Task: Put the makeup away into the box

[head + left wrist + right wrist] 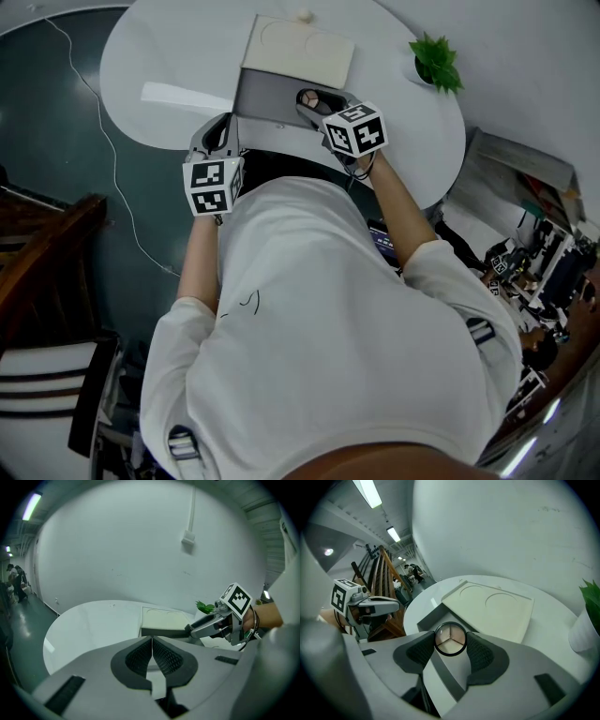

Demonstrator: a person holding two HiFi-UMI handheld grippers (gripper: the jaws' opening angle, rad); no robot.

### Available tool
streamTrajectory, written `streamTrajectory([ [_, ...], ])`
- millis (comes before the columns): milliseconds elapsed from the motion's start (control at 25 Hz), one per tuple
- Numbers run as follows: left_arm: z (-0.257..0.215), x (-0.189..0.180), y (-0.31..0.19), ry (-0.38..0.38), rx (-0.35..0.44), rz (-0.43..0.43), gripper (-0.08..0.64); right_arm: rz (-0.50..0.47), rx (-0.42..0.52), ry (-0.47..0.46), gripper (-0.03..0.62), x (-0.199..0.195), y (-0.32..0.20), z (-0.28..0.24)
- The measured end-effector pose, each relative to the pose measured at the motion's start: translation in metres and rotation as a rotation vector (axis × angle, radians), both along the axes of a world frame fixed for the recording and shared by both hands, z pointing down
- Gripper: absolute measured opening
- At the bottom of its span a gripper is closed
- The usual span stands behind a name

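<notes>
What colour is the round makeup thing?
The compact has beige wedges and a black rim; best in right gripper view.

Grips a round compact (pixel 310 97) in the right tool (pixel 317 105) above the open grey box (pixel 262 99). Hangs the left tool (pixel 217 137) just beside the box, at the table's (pixel 169 56) edge.

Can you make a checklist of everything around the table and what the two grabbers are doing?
Surface: round white table.
Job's things: round makeup compact; open grey box with cream lid behind it.
Clutter: small potted plant; white strip.
Grippers: right gripper shut on the makeup compact at the box; left gripper shut, empty.
Cables: thin white cable on the floor.
Surroundings: wooden furniture at left.
</notes>
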State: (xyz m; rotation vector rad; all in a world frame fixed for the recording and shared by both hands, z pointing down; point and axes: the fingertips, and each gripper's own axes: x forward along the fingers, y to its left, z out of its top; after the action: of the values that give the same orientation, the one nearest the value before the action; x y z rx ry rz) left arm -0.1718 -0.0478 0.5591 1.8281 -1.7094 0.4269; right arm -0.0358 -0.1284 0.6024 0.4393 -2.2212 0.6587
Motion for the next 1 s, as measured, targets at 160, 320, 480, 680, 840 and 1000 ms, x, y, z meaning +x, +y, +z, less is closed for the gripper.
streamTrajectory([
  [160, 0.0, -0.017, 0.007, -0.002, 0.0, -0.05, 0.022, -0.054, -0.004, -0.001, 0.215, -0.023, 0.001, 0.001],
  [320, -0.001, -0.036, 0.016, -0.002, -0.005, -0.101, 0.023, -0.11, -0.009, 0.0, 0.215, -0.047, 0.004, 0.0],
  [480, -0.001, -0.051, 0.023, -0.001, -0.011, -0.143, 0.023, -0.154, -0.021, 0.003, 0.215, -0.067, 0.008, 0.003],
  [680, 0.0, -0.068, 0.031, -0.001, -0.017, -0.189, 0.023, -0.213, -0.035, 0.019, 0.215, -0.087, 0.014, 0.01],
  [840, 0.003, -0.078, 0.034, -0.001, -0.023, -0.213, 0.023, -0.248, -0.043, 0.043, 0.215, -0.097, 0.017, 0.021],
  [1000, 0.006, -0.086, 0.039, 0.001, -0.031, -0.235, 0.022, -0.286, -0.049, 0.086, 0.215, -0.103, 0.022, 0.035],
])
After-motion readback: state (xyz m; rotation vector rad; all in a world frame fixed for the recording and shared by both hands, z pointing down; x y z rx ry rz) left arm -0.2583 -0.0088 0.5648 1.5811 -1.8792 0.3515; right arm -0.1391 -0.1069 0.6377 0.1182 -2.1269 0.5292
